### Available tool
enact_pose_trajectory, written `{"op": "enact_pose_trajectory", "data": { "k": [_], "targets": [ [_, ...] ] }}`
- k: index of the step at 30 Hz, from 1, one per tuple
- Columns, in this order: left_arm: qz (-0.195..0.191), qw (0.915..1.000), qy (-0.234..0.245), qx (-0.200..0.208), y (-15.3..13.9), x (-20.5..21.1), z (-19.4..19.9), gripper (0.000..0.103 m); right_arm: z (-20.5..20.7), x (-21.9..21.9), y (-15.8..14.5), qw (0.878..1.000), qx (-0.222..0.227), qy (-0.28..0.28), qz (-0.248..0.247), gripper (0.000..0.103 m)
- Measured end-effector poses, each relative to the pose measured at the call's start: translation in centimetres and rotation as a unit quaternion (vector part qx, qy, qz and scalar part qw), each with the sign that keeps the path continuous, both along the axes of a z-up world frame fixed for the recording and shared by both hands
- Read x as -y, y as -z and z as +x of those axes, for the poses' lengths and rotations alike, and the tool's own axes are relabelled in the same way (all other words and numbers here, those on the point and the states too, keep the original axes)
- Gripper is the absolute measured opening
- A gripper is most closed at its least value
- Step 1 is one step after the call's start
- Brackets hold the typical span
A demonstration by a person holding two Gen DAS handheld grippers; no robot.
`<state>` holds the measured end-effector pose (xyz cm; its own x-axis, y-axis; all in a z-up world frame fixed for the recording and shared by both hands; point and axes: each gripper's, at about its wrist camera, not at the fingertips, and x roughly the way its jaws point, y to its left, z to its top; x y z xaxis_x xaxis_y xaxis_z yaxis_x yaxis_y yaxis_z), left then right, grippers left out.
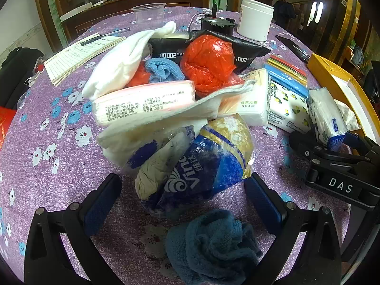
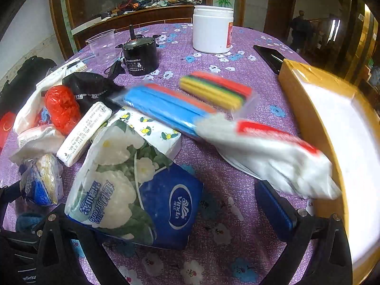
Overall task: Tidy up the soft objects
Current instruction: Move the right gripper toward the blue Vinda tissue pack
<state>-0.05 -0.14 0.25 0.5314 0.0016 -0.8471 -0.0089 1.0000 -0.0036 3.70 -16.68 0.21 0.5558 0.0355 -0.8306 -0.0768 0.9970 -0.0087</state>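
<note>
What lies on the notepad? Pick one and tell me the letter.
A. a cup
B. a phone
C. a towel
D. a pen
D: in the left wrist view a dark pen lies across the far end of the lined notepad.

Left gripper (image 1: 182, 190), black-framed with blue padded fingers (image 1: 101, 201), was held low with its jaws spread wide, gripping nothing. Right gripper (image 2: 171, 216), of the same build, likewise stood spread apart; its right blue pad (image 2: 276, 210) was in plain view.
</note>
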Motion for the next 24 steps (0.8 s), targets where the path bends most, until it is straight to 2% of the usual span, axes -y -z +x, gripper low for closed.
{"op": "enact_pose_trajectory", "data": {
  "k": [24],
  "targets": [
    [0.000, 1.0000, 0.000, 0.000, -0.01, 0.00, 0.02, 0.103, 0.06, -0.03, 0.03, 1.000, -0.002, -0.003, 0.000, 0.103]
  ]
}}
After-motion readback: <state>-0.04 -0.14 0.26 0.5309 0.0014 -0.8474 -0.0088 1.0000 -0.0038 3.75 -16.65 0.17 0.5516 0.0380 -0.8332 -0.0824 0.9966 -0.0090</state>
